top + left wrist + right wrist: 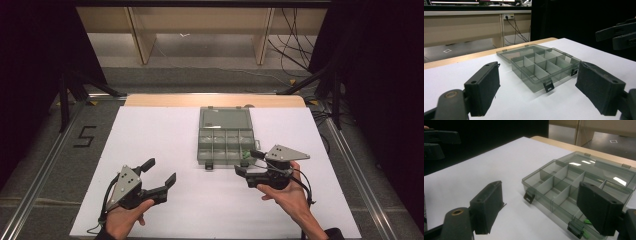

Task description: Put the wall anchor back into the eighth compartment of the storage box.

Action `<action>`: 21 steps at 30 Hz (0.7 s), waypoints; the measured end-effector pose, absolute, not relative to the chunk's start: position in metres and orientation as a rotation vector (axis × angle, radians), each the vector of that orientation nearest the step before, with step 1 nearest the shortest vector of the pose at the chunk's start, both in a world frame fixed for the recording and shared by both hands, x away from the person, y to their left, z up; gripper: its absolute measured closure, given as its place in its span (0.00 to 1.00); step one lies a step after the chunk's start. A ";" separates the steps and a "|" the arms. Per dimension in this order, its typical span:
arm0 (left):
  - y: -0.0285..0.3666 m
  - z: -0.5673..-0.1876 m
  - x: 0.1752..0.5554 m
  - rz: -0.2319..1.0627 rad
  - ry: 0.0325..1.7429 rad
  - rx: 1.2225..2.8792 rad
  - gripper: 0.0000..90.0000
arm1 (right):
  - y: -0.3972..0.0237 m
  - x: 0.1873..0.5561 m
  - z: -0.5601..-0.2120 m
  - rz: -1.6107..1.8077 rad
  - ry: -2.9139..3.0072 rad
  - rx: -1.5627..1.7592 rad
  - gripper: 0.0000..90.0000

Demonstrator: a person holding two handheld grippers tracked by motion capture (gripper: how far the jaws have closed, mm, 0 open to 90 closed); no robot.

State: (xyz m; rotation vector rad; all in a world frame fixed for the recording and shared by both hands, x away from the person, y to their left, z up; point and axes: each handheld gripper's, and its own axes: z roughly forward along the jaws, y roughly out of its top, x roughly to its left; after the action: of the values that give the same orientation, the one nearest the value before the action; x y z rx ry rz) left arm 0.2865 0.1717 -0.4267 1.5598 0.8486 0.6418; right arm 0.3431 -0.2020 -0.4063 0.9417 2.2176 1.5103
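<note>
We've got the clear grey plastic compartment box [225, 135] lying open mid-table on the white sheet [150, 140]. Left gripper [161, 175] gapes wide, empty; right gripper [248, 162] spread wide beside its near corner.

From my remote seat: both hands rest low over the near half of the white tabletop. My left hand [122, 220], toward the near-left corner, grips the left gripper [161, 173], jaws spread wide and angled toward the far right, nothing between them. My right hand [285, 196] holds the right gripper [248, 161] nearer the right edge, jaws parted, pointing left, empty.
</note>
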 end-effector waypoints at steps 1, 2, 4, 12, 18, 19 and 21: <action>0.172 -0.427 0.286 0.640 0.849 1.561 0.20 | -0.202 0.343 -0.407 1.507 2.210 0.940 0.23; 0.171 -0.427 0.286 0.640 0.850 1.562 0.20 | -0.203 0.341 -0.407 1.510 2.201 0.943 0.23; 0.171 -0.427 0.286 0.638 0.849 1.562 0.20 | -0.203 0.340 -0.408 1.534 2.194 0.946 0.23; 0.171 -0.427 0.286 0.639 0.842 1.569 0.20 | -0.209 0.333 -0.410 1.559 2.157 0.968 0.23; 0.170 -0.428 0.286 0.636 0.835 1.579 0.20 | -0.213 0.327 -0.412 1.554 2.144 0.974 0.23; 0.170 -0.428 0.286 0.635 0.838 1.578 0.20 | -0.213 0.326 -0.413 1.559 2.147 0.971 0.23; 0.169 -0.428 0.286 0.634 0.837 1.579 0.20 | -0.216 0.323 -0.414 1.569 2.142 0.969 0.23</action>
State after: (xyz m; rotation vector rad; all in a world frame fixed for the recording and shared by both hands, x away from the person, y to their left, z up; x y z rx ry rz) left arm 0.2858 0.1695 -0.4277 1.5787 0.8369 0.6340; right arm 0.3230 -0.2155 -0.4138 0.9693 2.1425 1.5692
